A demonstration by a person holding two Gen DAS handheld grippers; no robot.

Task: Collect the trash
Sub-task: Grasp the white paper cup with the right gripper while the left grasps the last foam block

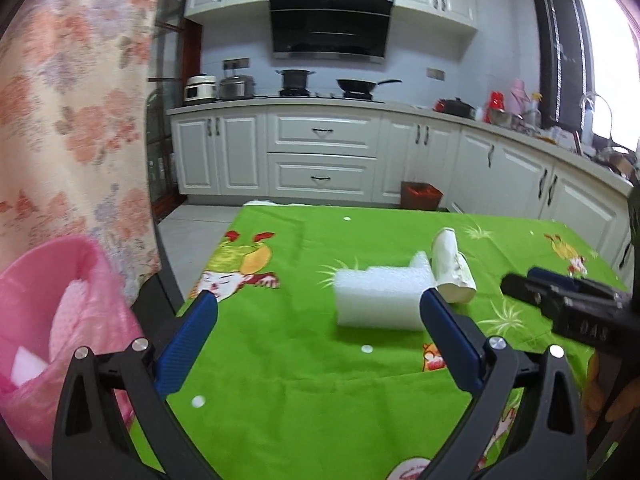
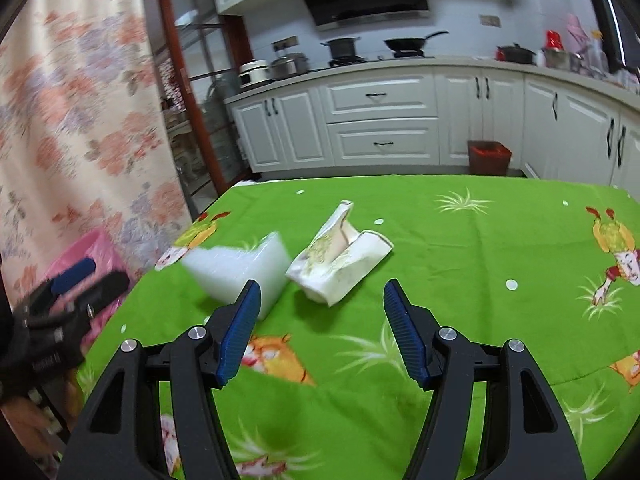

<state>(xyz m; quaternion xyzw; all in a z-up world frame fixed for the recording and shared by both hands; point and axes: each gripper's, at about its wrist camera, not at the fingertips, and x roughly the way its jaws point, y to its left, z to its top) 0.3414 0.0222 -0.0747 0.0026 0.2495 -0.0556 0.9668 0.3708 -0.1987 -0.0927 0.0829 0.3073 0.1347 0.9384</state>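
Note:
A white foam block [image 1: 376,300] [image 2: 240,270] lies on the green cartoon tablecloth [image 1: 304,380] [image 2: 460,248]. A crushed white paper cup [image 1: 452,268] [image 2: 340,264] lies right beside it. My left gripper [image 1: 320,300] [image 2: 100,274] is open above the cloth, just short of the foam, nothing between its blue pads. My right gripper [image 2: 322,288] [image 1: 520,276] is open too, its jaws empty, a little short of the cup. A pink-bagged bin [image 1: 60,320] [image 2: 80,256] stands off the table's left side with white scraps inside.
Small white round scraps [image 1: 366,349] [image 2: 511,284] dot the cloth. A flowered curtain [image 1: 76,120] hangs at the left. A brown bin [image 1: 422,196] stands on the floor by the white kitchen cabinets [image 1: 320,152] beyond the table.

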